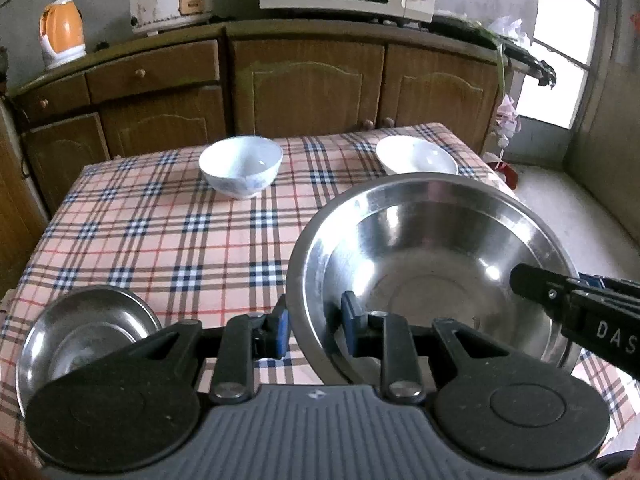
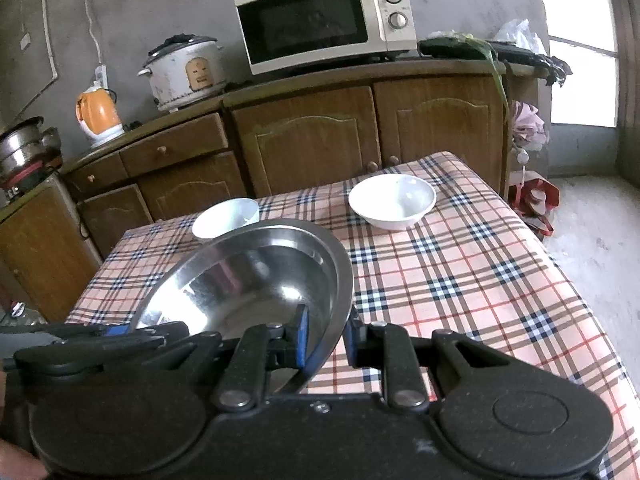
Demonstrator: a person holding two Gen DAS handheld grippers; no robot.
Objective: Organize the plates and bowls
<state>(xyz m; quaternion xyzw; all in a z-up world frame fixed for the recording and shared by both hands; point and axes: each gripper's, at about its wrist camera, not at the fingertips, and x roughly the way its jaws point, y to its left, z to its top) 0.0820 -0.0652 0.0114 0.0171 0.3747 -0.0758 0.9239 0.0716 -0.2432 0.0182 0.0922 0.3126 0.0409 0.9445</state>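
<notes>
Daylight coming in from window (image 1: 560, 52) at right, blowing out to white. Glaring off steel basin (image 1: 432, 248) in streaks, esp. along rim and inner wall. Casting soft shadows under bowls on checked tablecloth (image 1: 160, 232). Bending cabinets (image 2: 312, 140) w/ fisheye curve; darkening at corners. Blurring slightly at far wall.

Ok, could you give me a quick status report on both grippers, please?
Left gripper and right gripper both shut on large steel bowl rim, opposite sides. Small steel bowl near left. Path clear.
</notes>
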